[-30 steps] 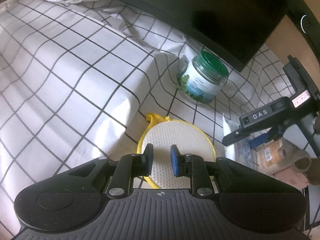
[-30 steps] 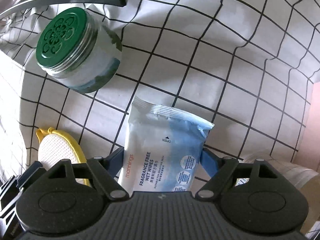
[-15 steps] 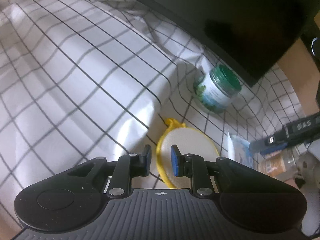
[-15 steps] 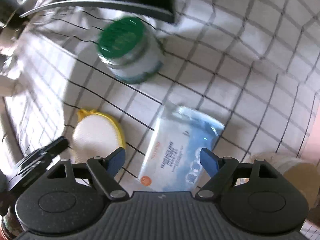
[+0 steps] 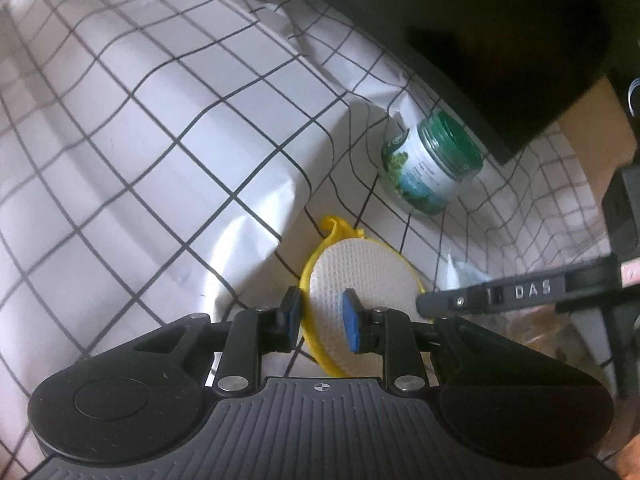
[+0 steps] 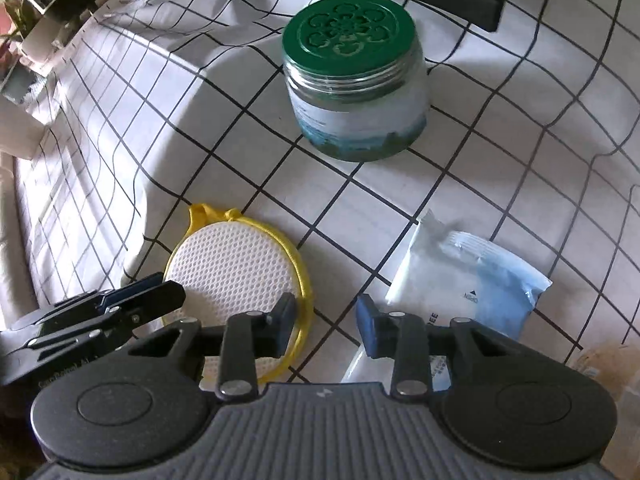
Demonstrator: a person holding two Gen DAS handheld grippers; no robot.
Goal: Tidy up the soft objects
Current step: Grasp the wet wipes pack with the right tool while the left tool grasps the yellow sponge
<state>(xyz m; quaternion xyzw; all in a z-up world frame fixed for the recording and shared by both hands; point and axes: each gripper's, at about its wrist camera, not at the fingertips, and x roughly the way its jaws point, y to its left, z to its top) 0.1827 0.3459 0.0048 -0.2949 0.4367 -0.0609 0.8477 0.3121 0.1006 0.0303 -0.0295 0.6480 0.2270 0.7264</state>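
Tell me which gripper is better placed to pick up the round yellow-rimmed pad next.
Left. The left gripper already has its fingers straddling the yellow-rimmed pad's near edge. The right gripper, whose jaws have just been closing on nothing, sits between the pad and the wet wipes pack.

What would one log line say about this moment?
left fingers: open, straddling round yellow-rimmed white mesh pad | right fingers: just closing, empty, between pad and blue-white wet-wipes pack | green-lidded jar: untouched

1. Jar [image 6: 356, 80]: green lid, printed label, upright on the cloth.
2. Cloth [image 5: 140, 140]: white, black grid, creased.
3. Dark panel [image 5: 500, 32]: overhangs the jar.
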